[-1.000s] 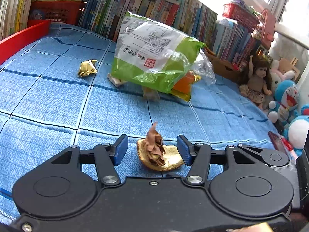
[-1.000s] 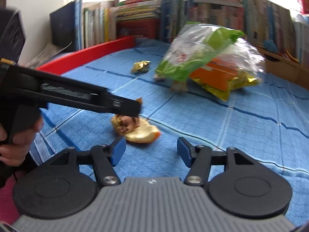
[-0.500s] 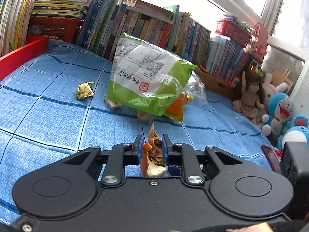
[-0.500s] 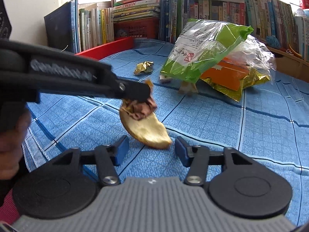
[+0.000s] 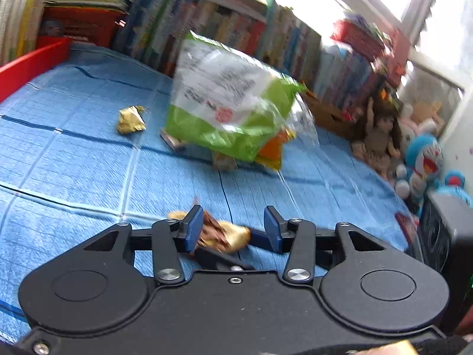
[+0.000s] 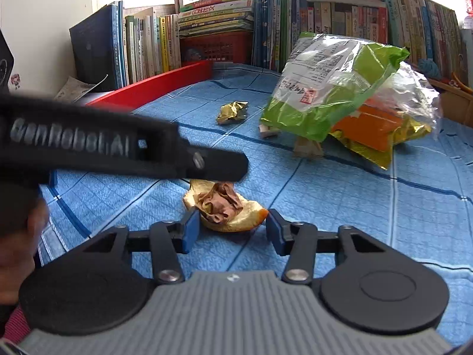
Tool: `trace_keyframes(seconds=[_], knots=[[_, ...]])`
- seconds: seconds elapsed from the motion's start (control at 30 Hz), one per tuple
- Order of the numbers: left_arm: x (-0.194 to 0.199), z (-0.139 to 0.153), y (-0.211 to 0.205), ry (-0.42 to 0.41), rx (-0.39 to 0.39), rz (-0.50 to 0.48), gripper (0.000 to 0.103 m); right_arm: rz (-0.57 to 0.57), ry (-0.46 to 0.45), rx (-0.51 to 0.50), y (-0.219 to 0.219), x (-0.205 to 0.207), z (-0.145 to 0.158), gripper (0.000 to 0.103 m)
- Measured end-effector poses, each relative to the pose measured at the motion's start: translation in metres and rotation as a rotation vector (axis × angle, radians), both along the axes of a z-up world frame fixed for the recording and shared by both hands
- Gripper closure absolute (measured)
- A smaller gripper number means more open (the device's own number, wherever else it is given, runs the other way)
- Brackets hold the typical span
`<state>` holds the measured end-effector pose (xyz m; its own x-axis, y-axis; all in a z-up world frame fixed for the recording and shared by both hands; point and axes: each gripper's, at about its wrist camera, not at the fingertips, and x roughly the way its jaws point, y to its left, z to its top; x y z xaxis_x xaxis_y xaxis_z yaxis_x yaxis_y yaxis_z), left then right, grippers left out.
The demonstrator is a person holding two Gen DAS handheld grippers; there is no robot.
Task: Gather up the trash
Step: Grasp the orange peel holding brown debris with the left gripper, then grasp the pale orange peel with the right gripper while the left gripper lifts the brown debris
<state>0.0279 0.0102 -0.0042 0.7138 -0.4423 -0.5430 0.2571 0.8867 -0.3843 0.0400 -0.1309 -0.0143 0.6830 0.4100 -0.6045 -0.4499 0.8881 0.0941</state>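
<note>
An orange peel with a crumpled brown wrapper [image 6: 224,207] rests low on the blue mat [image 6: 354,222]. My right gripper [image 6: 233,230] is open, one blue pad on each side of the peel, apart from it. My left gripper [image 5: 233,227] is open too; the peel [image 5: 224,235] shows blurred between its pads, close to the left one. In the right wrist view the left gripper's black fingers [image 6: 218,165] hang just over the peel. A gold wrapper [image 6: 232,112] lies farther back.
A green and white snack bag [image 6: 331,88] lies over an orange pack [image 6: 369,130], with small wrappers [image 6: 307,148] under its edge. A red board [image 6: 153,88] and rows of books [image 6: 207,29] border the mat. Dolls [image 5: 378,139] sit at the right.
Half a second ago my left gripper was shut on the peel and held it up. It has opened, and the peel now sits low between the right gripper's pads.
</note>
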Motion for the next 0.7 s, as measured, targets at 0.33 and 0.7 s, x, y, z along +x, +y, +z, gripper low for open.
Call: trace_keyframes(seconds=[0.33, 0.7], knots=[[0.007, -0.014, -0.007, 0.033, 0.093, 0.037, 0.097, 0.023, -0.027, -0.031, 0.005, -0.009, -0.005, 0.051], [-0.005, 0.014, 0.012, -0.076, 0.09, 0.11, 0.098, 0.008, -0.034, -0.014, 0.002, -0.007, -0.004, 0.034]])
